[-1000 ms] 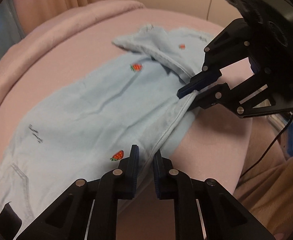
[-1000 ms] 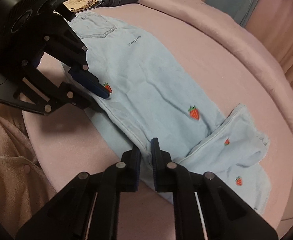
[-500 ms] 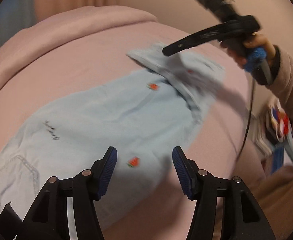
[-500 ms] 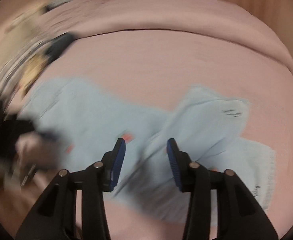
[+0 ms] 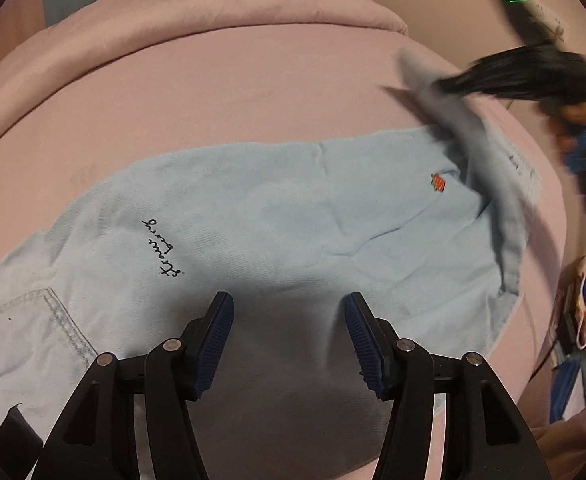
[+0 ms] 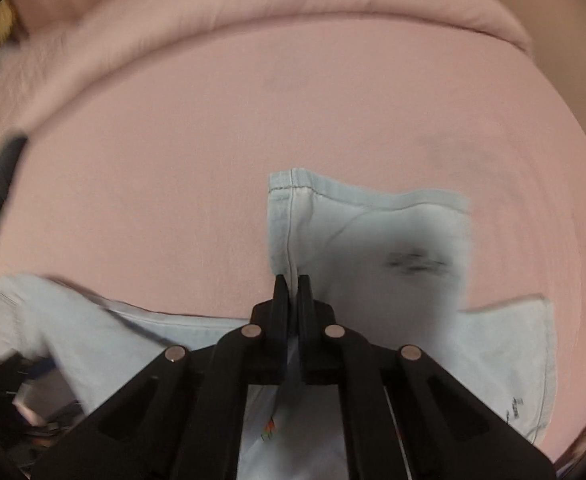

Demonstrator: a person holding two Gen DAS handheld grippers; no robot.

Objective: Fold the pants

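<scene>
Light blue pants [image 5: 285, 220] with black script and a small strawberry patch lie spread across a pink bed. My left gripper [image 5: 289, 336] is open and empty, hovering over the near edge of the pants. My right gripper [image 6: 292, 284] is shut on the seam of a pant leg [image 6: 357, 240] near its hem and holds that leg lifted. In the left wrist view the right gripper [image 5: 449, 86] shows blurred at the far right, with the leg cloth hanging from it.
The pink bed sheet [image 5: 213, 100] has a rolled pink duvet [image 5: 173, 20] along its far side. Colourful clutter [image 5: 585, 320] lies beyond the bed's right edge. A dark object [image 6: 1, 168] sits at the left in the right wrist view.
Both grippers let go of the folded edge and opened. My left gripper pulled back over the pants. My right gripper moved to the leg end, shut on its seam and lifted it.
</scene>
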